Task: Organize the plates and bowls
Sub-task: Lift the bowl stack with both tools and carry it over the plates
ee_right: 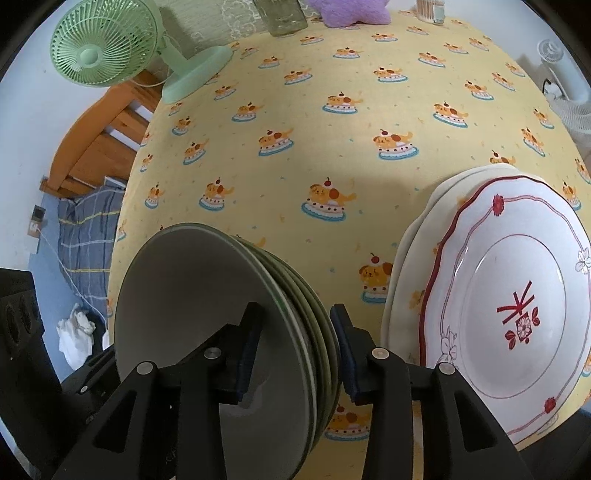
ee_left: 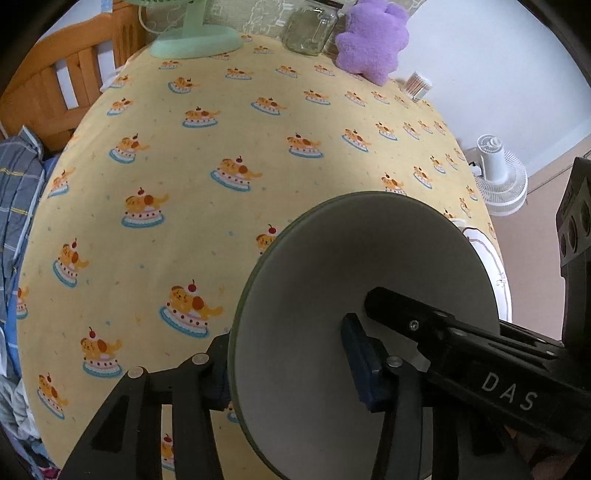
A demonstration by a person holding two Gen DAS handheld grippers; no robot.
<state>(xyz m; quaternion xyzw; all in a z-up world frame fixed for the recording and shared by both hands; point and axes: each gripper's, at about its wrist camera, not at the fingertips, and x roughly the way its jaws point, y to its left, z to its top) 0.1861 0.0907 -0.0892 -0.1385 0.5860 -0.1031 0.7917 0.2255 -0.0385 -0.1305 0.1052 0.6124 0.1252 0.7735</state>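
Observation:
A stack of several grey-green bowls point(ee_right: 207, 314) is held on edge above the yellow tablecloth point(ee_right: 332, 147). My right gripper point(ee_right: 295, 350) is shut on the stack's rim, one finger inside the front bowl, one behind the stack. My left gripper point(ee_left: 288, 362) is shut on the same bowls point(ee_left: 351, 295) from the other side; the right gripper's finger point(ee_left: 443, 332) shows inside the bowl in the left wrist view. A white plate with red trim point(ee_right: 517, 295) lies on a cream plate point(ee_right: 417, 236) at the right.
A green desk fan point(ee_right: 103, 44), a glass jar point(ee_left: 310, 29), a purple plush toy point(ee_left: 373, 40) and a cotton swab box point(ee_left: 417, 85) stand along the table's far edge. A wooden bed frame point(ee_left: 55, 85) is on the left, a white floor fan point(ee_left: 498, 173) on the right.

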